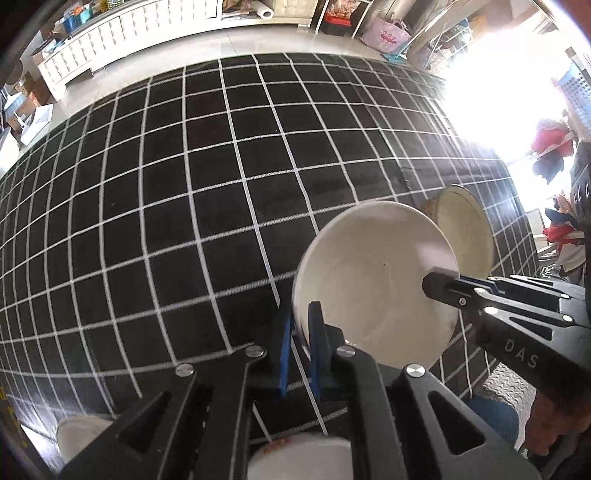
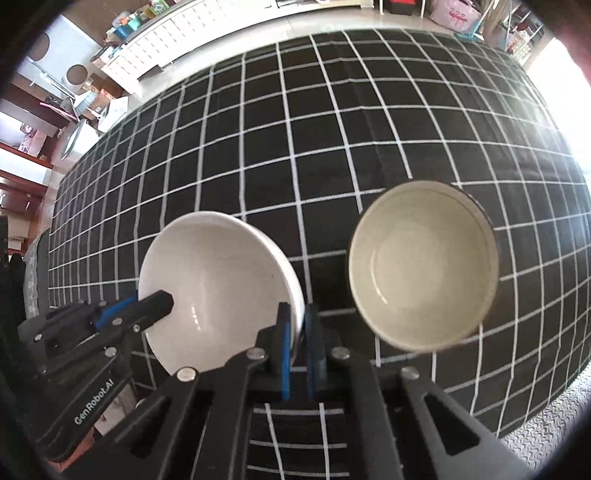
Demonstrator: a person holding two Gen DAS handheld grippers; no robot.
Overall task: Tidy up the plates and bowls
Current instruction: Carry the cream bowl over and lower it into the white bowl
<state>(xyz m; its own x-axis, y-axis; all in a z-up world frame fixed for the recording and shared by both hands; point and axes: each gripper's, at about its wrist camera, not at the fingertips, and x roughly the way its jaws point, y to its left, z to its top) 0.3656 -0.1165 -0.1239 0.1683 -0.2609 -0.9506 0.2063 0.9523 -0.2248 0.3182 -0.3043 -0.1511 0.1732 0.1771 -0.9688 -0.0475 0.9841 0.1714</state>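
Observation:
A white bowl (image 1: 373, 280) is held above the black checked tablecloth (image 1: 184, 184) by both grippers. My left gripper (image 1: 301, 325) is shut on its left rim. My right gripper (image 2: 297, 325) is shut on its right rim; the same white bowl shows in the right wrist view (image 2: 218, 288). A cream bowl with a dark outside (image 2: 423, 264) sits on the cloth just to the right of the held bowl, also in the left wrist view (image 1: 467, 229) behind it.
Another white bowl (image 1: 79, 434) and a white dish with red marks (image 1: 299, 454) lie at the near edge under my left gripper. A white sideboard (image 1: 129, 33) and shelves stand beyond the table. The cloth (image 2: 332, 129) stretches far and left.

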